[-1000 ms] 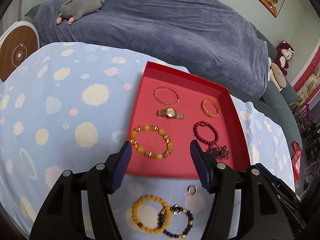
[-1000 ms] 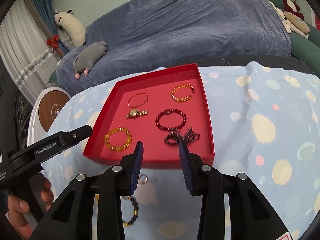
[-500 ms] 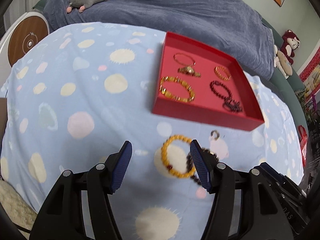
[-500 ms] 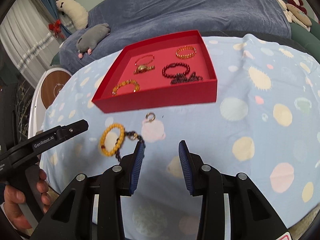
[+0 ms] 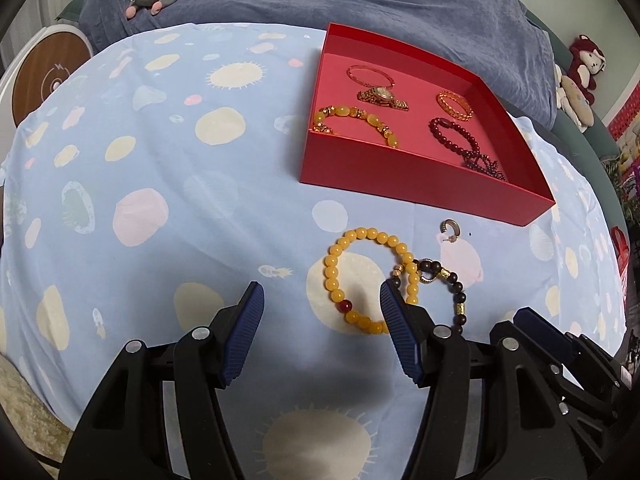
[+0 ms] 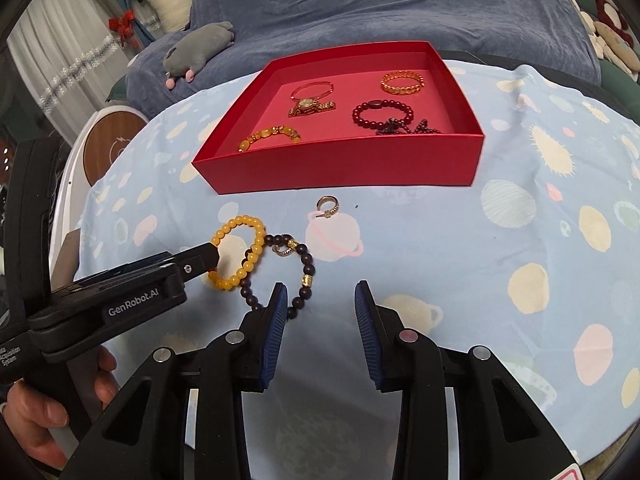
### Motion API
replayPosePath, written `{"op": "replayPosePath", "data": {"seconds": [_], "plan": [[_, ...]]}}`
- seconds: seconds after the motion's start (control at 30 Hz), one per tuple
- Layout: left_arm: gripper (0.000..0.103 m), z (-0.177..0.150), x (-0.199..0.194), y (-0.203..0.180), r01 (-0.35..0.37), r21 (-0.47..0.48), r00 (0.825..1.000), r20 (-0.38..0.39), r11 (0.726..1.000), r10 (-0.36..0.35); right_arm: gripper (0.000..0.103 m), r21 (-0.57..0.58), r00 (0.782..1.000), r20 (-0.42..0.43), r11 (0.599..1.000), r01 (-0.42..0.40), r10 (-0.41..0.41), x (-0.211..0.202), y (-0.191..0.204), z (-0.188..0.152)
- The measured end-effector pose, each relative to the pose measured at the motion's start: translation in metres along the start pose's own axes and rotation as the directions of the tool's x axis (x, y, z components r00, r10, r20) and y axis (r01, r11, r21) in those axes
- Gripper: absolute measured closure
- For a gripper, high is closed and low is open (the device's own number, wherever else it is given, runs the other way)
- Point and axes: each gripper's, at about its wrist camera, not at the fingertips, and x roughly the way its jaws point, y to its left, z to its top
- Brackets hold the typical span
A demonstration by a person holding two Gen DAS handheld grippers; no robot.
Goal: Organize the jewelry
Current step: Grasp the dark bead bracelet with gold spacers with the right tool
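Resting on a bench (image 5: 140,160) draped in planet-print cloth, a red tray (image 6: 340,168) already holds six pieces. Nearer both tongs, a yellow bead bracelet (image 5: 340,276) overlaps a dark bead bracelet (image 6: 306,268); lifting one risks dragging the other. Left tongs (image 5: 320,332) stand apart, empty, the yellow beads just ahead; right tongs (image 6: 320,328) are closing on nothing, dark beads beside their left finger. A small earring (image 6: 328,205) lies near the tray.

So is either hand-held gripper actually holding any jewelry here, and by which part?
Nothing is held. The left hand-held gripper is open above the yellow bead bracelet; the right hand-held gripper, jaws closing, has only cloth between its fingers.
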Motion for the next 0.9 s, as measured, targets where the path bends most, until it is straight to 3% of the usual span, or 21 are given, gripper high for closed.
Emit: {"op": "replayPosePath", "data": {"seconds": [0.3, 0.53, 0.9], "plan": [[0.046, 0.002, 0.007, 0.005, -0.011, -0.013, 1.000, -0.013, 1.000, 0.011, 0.080, -0.051, 1.000, -0.027, 0.999, 0.000, -0.002, 0.027, 0.014, 0.013], [0.046, 0.003, 0.009, 0.005, -0.008, -0.011, 1.000, -0.013, 1.000, 0.008, 0.095, -0.058, 0.998, -0.056, 0.998, 0.014, -0.017, 0.040, 0.014, 0.012], [0.047, 0.002, 0.008, -0.001, 0.004, 0.004, 1.000, -0.015, 1.000, -0.004, 0.096, 0.059, 0.999, 0.022, 0.998, -0.026, 0.025, 0.000, -0.015, 0.010]]}}
